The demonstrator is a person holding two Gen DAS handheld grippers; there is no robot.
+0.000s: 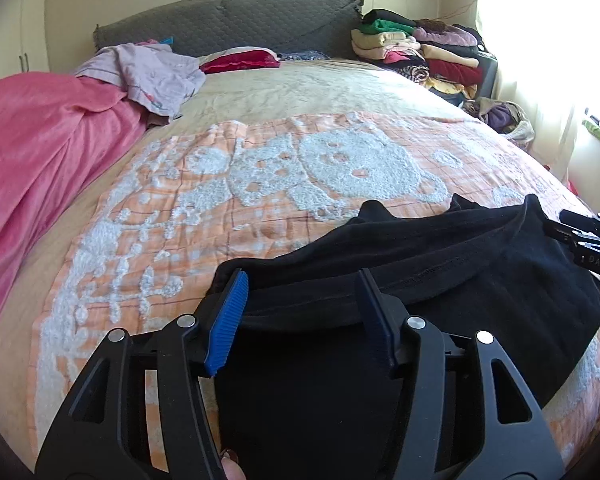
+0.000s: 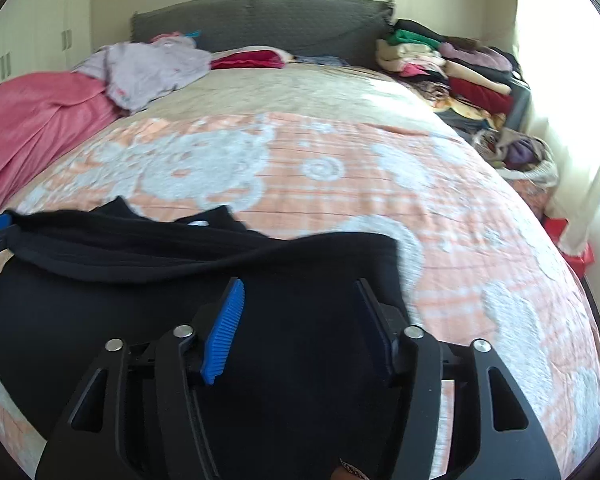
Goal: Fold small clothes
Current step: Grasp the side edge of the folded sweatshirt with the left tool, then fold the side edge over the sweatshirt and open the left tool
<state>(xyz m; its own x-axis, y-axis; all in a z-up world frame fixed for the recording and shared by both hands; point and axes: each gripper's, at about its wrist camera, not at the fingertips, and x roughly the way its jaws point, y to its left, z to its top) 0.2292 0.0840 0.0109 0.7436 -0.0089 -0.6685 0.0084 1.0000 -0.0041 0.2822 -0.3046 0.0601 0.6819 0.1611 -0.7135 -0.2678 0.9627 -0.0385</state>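
Black garment [image 1: 440, 264]: spread across the near part of the bed [image 1: 300, 92], on the orange patterned blanket [image 1: 228, 216]; its far edge looks doubled over toward us, so I'd judge one fold is laid.
Left gripper [image 1: 302, 300]: jaws parted over the garment's left end; blue pads clear of the cloth, nothing pinched.
Right gripper [image 2: 300, 308]: jaws wide over the right end, empty too; cloth lies just below and ahead of its fingertips.
Why so: one gripper at each end, likely to keep the fold square.
Folded clothes stack [image 1: 416, 52]: far right corner by the headboard, well apart; probably the destination.
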